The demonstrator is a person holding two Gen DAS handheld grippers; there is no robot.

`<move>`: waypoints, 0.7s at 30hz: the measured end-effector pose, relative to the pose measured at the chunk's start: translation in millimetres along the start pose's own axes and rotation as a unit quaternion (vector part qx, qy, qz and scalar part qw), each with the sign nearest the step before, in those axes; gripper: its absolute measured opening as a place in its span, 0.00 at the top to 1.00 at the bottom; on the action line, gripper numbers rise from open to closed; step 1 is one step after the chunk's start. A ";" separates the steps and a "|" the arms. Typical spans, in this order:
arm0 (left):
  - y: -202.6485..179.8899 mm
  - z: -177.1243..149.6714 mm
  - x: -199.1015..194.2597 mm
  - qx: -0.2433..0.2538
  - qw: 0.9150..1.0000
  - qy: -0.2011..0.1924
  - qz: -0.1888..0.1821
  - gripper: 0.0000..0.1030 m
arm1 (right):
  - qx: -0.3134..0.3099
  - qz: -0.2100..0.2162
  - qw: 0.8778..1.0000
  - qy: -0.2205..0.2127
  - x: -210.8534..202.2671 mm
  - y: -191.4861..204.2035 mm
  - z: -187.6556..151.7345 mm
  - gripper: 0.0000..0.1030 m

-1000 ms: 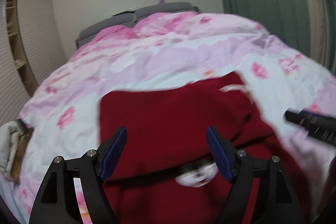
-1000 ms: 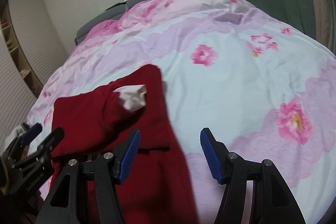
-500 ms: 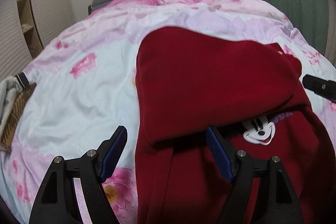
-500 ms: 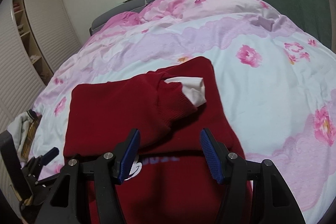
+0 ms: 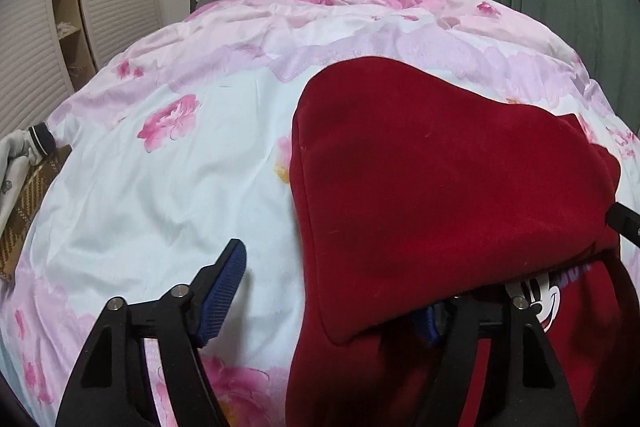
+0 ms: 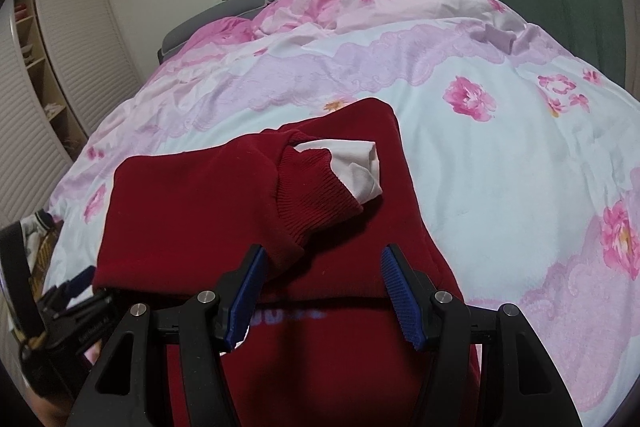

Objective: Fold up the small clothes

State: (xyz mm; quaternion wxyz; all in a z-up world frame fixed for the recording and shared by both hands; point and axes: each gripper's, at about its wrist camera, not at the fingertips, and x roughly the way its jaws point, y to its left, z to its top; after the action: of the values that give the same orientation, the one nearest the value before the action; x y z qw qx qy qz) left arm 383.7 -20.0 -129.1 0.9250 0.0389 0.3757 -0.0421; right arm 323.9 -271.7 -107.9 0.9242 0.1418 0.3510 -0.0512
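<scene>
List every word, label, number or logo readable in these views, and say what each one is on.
No text can be read in full.
Red sweater: purple lettering across the chest, mostly hidden under the folded part and too blurred to read.
Red sweater: a Mickey Mouse face print, a picture without words.
Floral bed cover: no writing.

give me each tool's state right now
Left tool: open, one finger under the sweater fold, gripping nothing.
Right tool: open, empty, over the sweater.

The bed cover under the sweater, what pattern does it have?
Pink flowers on pale white, with pink lacy bands; the bed cover shows best in the right wrist view.
</scene>
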 end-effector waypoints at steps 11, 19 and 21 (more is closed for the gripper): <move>30.7 -18.4 -0.7 -0.025 0.999 -0.002 0.031 0.35 | -0.026 -0.001 1.000 0.006 8.4 13.7 -7.3 0.41; 16.3 -21.4 -36.8 0.005 1.000 -0.019 0.013 0.35 | -0.014 0.007 1.000 -0.005 -7.2 8.4 -4.8 0.41; 7.0 -26.5 -55.3 0.015 1.000 -0.022 -0.008 0.35 | -0.008 0.012 1.000 -0.010 -12.2 7.5 -4.3 0.41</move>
State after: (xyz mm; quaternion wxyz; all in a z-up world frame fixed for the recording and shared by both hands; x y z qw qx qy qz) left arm 326.6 -7.7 -109.1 0.9321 0.0493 0.3544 -0.0556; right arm 313.6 -263.3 -101.2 0.9295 0.1378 0.3400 -0.0386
